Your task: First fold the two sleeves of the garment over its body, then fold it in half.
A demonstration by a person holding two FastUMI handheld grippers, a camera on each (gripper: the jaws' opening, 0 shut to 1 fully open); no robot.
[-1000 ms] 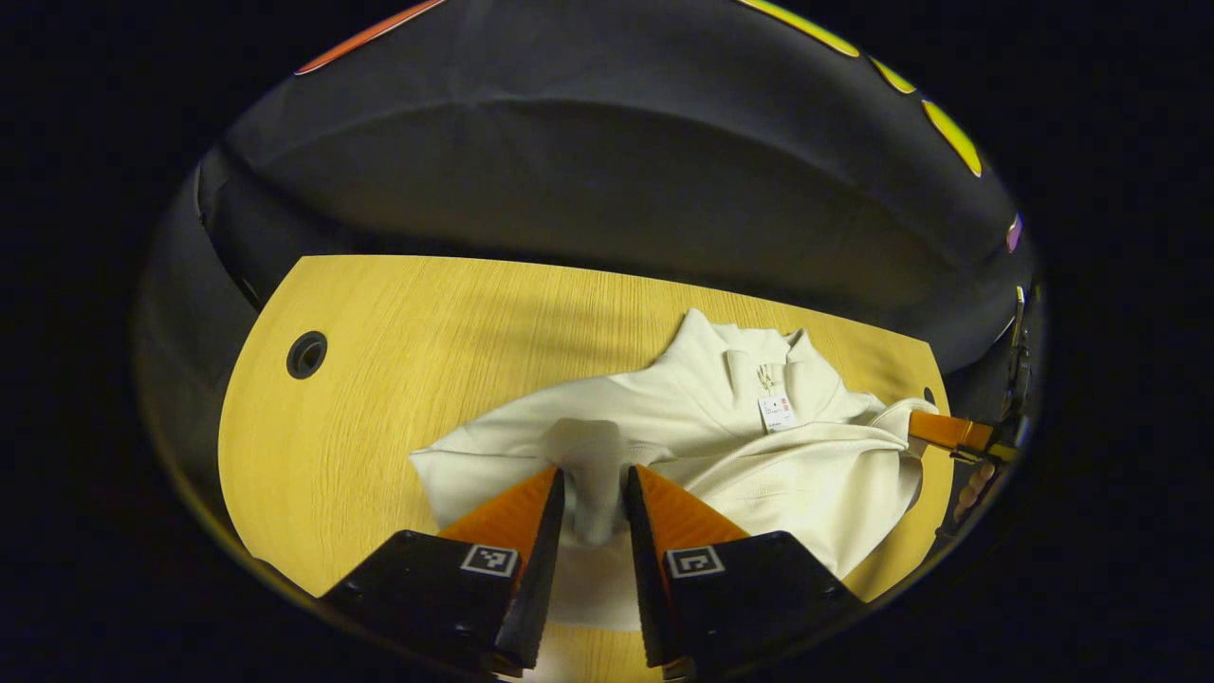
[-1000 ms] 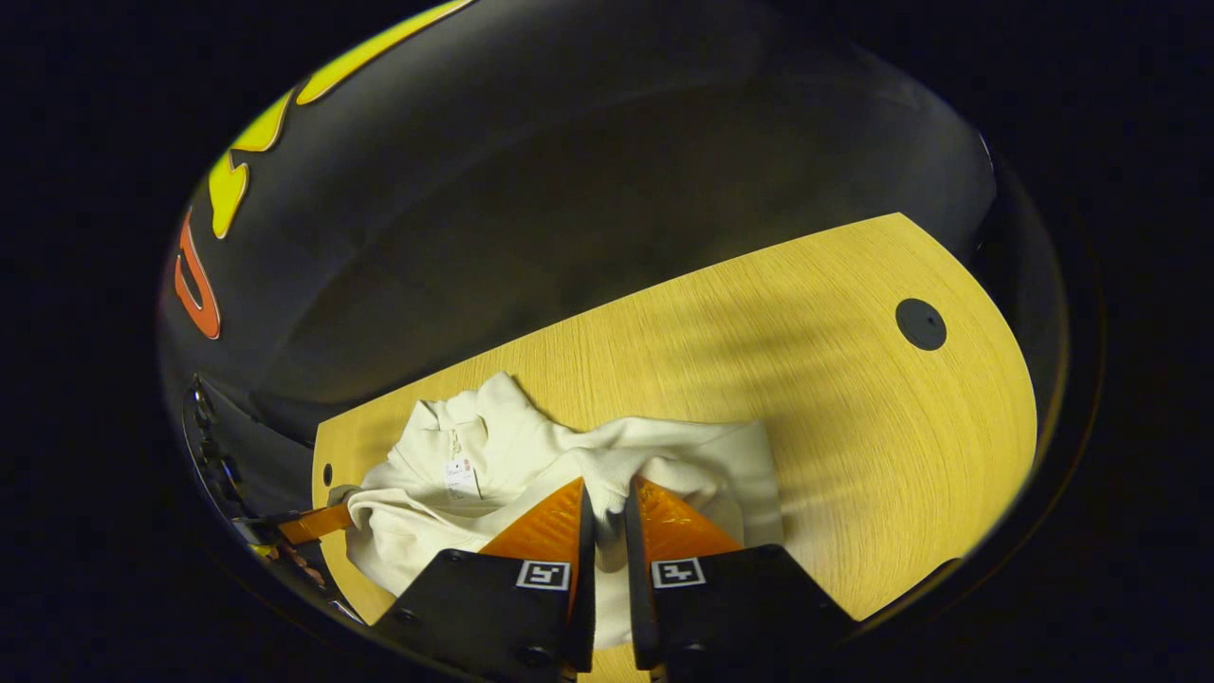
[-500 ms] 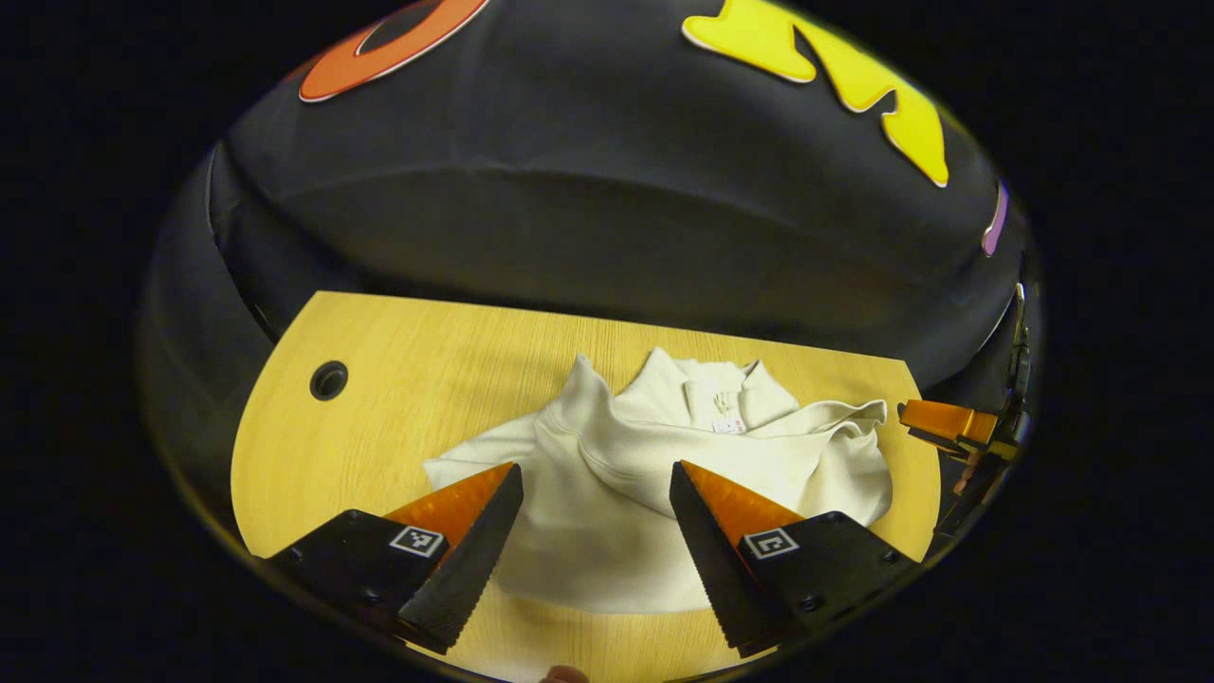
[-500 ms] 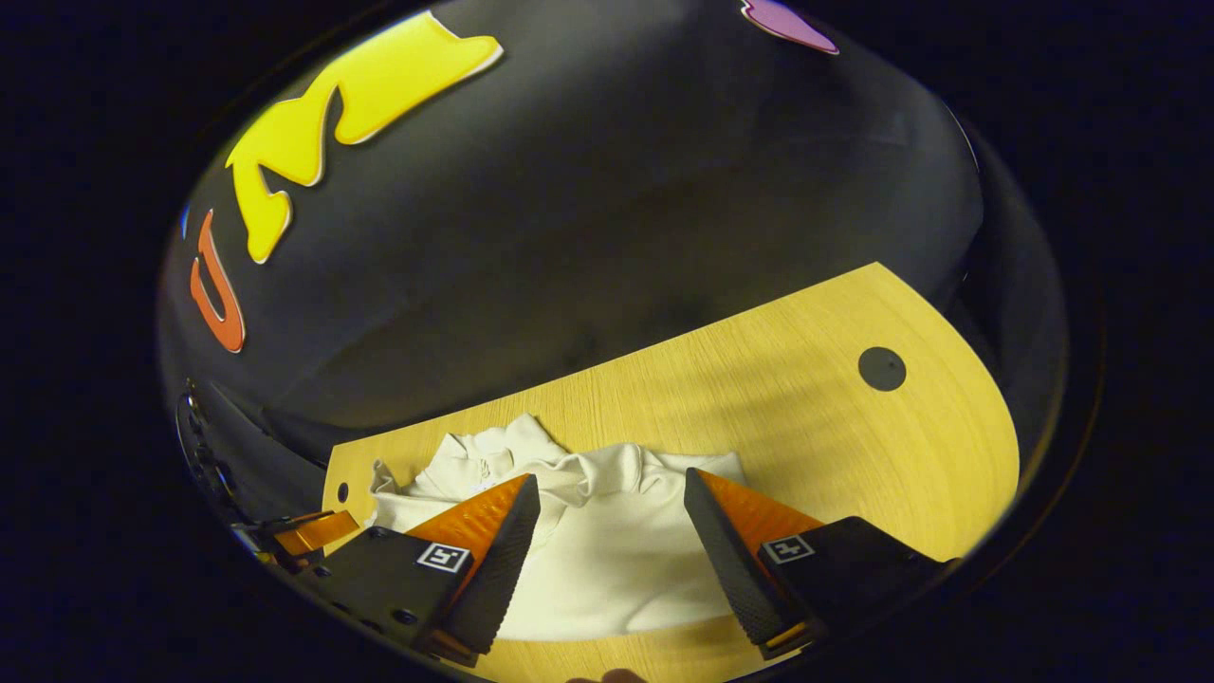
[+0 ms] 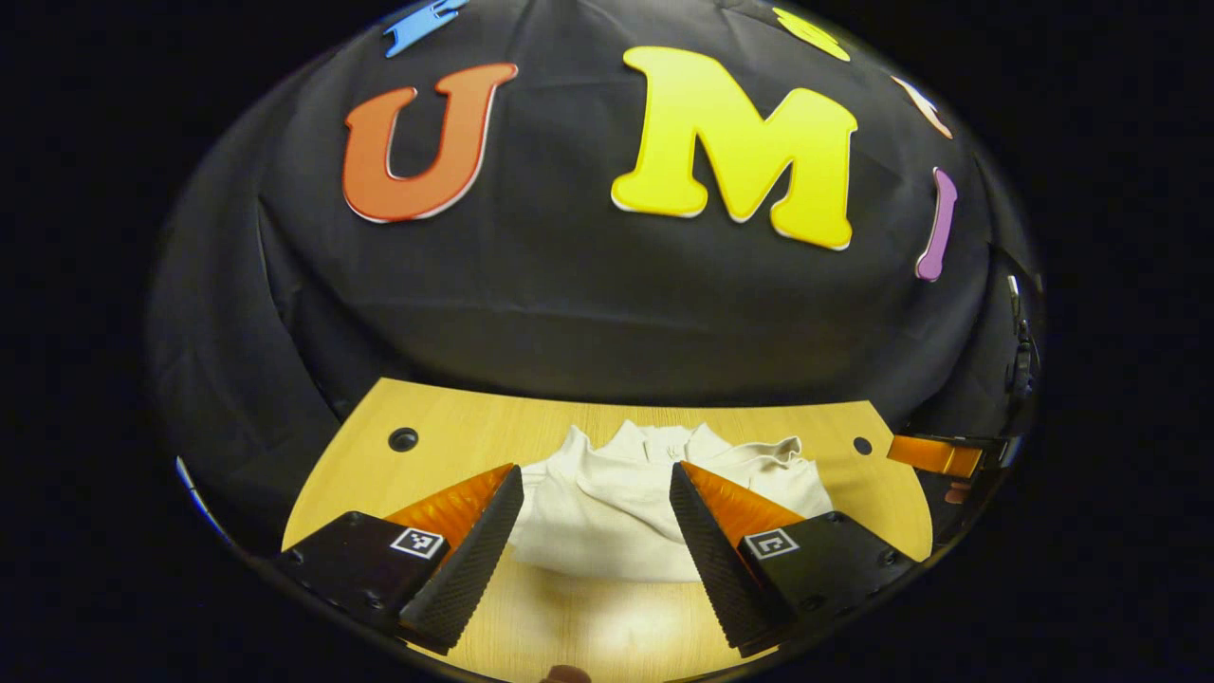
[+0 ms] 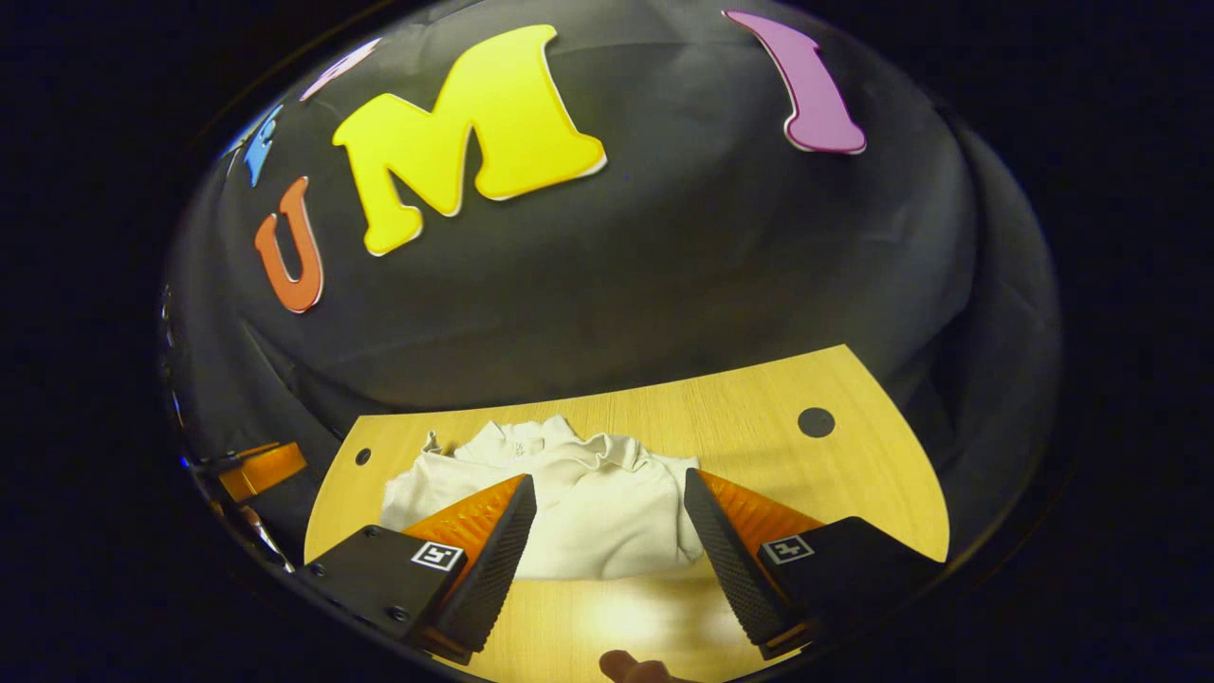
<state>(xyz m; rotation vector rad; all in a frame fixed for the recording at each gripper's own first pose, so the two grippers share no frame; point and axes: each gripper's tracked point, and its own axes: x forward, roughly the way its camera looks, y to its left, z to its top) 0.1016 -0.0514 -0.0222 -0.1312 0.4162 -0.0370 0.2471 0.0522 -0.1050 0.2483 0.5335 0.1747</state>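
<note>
Both claws hanging apart over the folded garment, with the fold looking done

The cream garment (image 5: 626,507) is lying bunched in a compact pile on the wooden counter (image 5: 455,441), toward its middle, collar at the far edge and a smooth folded edge on the near side. The left claw (image 5: 596,555) is hovering released above the near edge, touching nothing, and the right claw (image 6: 609,560) is hovering the same way, its fingers spread and empty. I am judging the sleeves and the halving as finished, though the far side is looking rumpled. Any next move would call for smoothing that ruffled far edge, or simply pulling clear.
</note>
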